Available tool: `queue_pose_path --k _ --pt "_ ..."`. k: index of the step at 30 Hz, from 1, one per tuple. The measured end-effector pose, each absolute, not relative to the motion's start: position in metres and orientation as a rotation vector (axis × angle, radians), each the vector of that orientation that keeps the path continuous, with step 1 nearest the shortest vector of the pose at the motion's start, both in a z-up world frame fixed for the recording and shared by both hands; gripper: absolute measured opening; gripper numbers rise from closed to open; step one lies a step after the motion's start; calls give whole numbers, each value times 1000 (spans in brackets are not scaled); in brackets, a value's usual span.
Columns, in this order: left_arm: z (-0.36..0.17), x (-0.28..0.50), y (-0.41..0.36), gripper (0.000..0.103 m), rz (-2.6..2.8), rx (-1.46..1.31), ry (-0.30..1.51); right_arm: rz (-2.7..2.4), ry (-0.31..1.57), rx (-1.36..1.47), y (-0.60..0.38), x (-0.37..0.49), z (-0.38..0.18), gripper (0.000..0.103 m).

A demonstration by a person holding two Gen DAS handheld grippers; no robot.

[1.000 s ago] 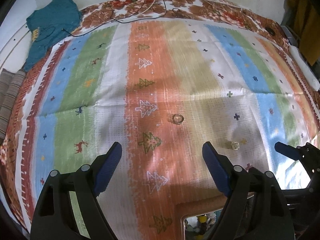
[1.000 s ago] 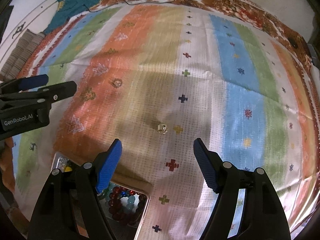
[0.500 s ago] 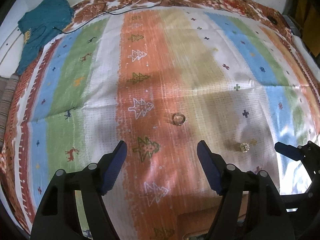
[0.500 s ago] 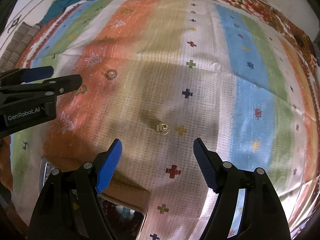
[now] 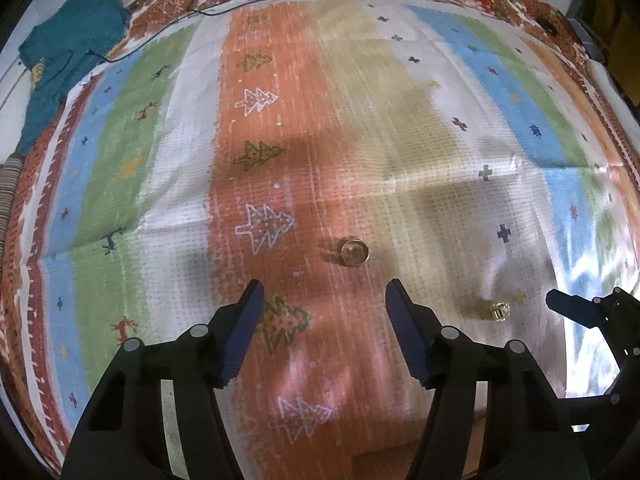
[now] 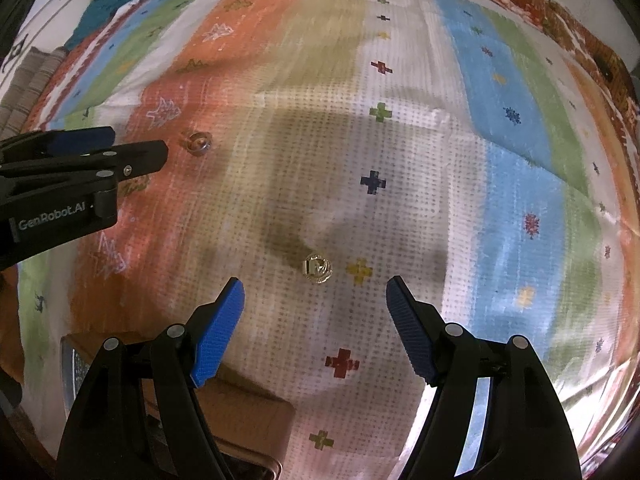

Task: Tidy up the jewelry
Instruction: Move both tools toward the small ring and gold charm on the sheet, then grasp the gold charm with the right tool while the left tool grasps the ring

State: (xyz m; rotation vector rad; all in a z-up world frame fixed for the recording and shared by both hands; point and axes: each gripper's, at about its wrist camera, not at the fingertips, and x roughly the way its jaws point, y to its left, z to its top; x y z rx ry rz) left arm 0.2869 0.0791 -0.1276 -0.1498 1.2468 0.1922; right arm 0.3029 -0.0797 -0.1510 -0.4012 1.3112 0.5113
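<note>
Peeking past the right gripper (image 6: 312, 304), a box (image 6: 244, 412), contents hidden.

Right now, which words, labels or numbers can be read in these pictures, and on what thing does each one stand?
"GenRobot.AI": in pale letters on the black side of the left gripper, in the right wrist view.
No other text is readable; the cloth bears only trees, crosses and deer, and the two rings show no lettering.
</note>
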Motion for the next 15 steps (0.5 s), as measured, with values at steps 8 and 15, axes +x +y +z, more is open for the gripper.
queue_pose_path --k 8,15 --pt "-139 299 80 52 159 -163 1271 506 1355 -405 -74 310 -160 61" --pt "-147 312 77 46 133 -167 1288 496 1363 -413 -69 314 -166 53"
